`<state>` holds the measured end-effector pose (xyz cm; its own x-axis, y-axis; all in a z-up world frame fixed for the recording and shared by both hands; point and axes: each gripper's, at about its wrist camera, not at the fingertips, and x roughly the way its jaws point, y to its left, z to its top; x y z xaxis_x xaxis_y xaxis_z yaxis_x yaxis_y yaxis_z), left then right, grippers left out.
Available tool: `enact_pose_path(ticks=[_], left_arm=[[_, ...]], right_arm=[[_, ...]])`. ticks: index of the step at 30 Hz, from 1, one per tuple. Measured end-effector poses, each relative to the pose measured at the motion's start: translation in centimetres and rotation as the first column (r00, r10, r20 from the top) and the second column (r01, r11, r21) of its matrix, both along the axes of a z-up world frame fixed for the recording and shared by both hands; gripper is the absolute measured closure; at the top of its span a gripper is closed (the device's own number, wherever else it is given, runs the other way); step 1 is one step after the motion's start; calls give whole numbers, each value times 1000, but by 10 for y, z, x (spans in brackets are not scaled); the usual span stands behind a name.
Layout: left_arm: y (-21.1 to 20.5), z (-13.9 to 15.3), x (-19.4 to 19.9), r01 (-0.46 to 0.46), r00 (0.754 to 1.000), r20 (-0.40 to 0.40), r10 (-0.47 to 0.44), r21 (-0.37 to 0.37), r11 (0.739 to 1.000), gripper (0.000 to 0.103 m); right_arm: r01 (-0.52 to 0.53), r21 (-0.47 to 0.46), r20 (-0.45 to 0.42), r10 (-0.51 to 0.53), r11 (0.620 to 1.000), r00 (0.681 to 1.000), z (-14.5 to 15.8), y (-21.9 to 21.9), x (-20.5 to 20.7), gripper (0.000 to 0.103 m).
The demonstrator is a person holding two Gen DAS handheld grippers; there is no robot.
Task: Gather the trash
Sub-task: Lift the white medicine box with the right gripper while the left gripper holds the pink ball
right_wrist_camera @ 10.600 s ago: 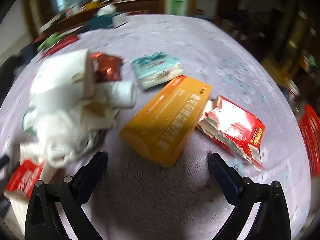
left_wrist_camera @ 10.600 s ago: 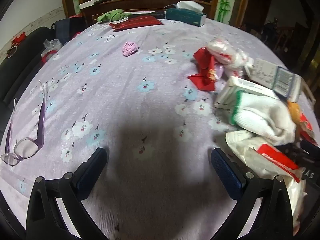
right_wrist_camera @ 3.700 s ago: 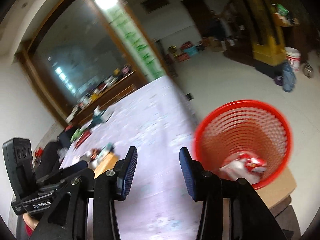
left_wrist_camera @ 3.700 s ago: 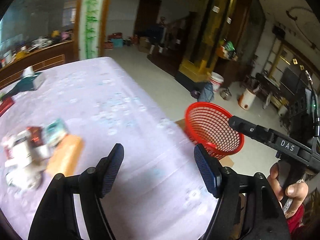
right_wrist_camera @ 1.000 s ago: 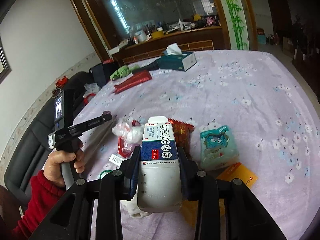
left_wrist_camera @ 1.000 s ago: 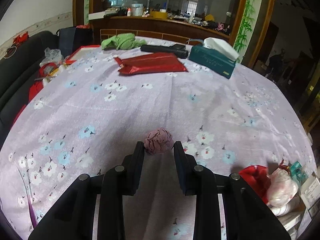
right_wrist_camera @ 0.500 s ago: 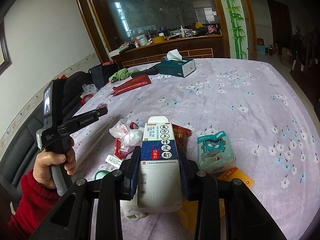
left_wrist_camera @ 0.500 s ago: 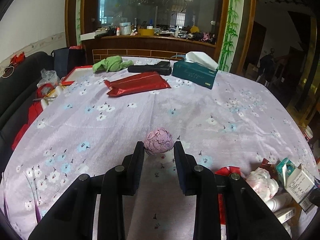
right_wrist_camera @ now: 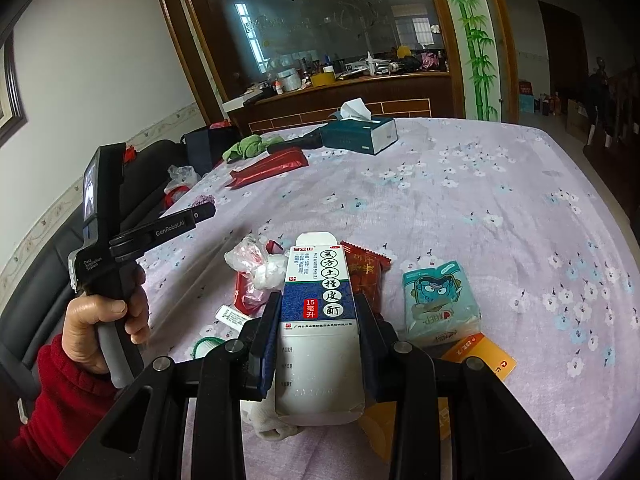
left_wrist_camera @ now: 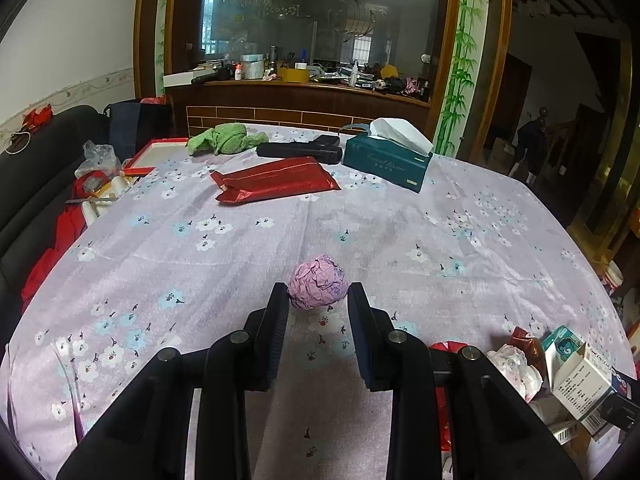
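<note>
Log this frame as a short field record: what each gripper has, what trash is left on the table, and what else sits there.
left gripper: shut on pink paper ball
right gripper: shut on white-and-blue medicine box
remaining trash: teal packet, orange box, red snack wrapper
other items: tissue box, red pouch, green cloth
surface: floral tablecloth

A teal tissue box (left_wrist_camera: 387, 160) sits near what looks like a green cloth (left_wrist_camera: 224, 139).

I'm in a lived-in home's dining room: a round table (left_wrist_camera: 460, 240) under a lilac flowered cloth, a tissue box (left_wrist_camera: 386, 160), a black sofa (left_wrist_camera: 36, 168) alongside, and a wooden sideboard (left_wrist_camera: 304, 100) crowded with bottles beneath a big etched mirror (left_wrist_camera: 312, 12) with bamboo-painted borders.
</note>
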<state>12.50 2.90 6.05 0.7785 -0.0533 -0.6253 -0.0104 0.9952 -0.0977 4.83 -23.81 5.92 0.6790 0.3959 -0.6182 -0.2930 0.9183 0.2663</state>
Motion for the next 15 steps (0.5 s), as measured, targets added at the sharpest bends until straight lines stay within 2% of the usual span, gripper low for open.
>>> enact_pose_path(ticks=[9, 15], left_arm=[[1, 0, -1, -21, 1000, 5, 21, 15, 1000, 74], [-1, -2, 0, -61, 998, 27, 59, 74, 995, 74]], right_arm=[[18, 15, 9, -18, 1000, 1000, 2, -5, 1, 66], [65, 39, -21, -64, 997, 998, 0, -12, 7, 66]])
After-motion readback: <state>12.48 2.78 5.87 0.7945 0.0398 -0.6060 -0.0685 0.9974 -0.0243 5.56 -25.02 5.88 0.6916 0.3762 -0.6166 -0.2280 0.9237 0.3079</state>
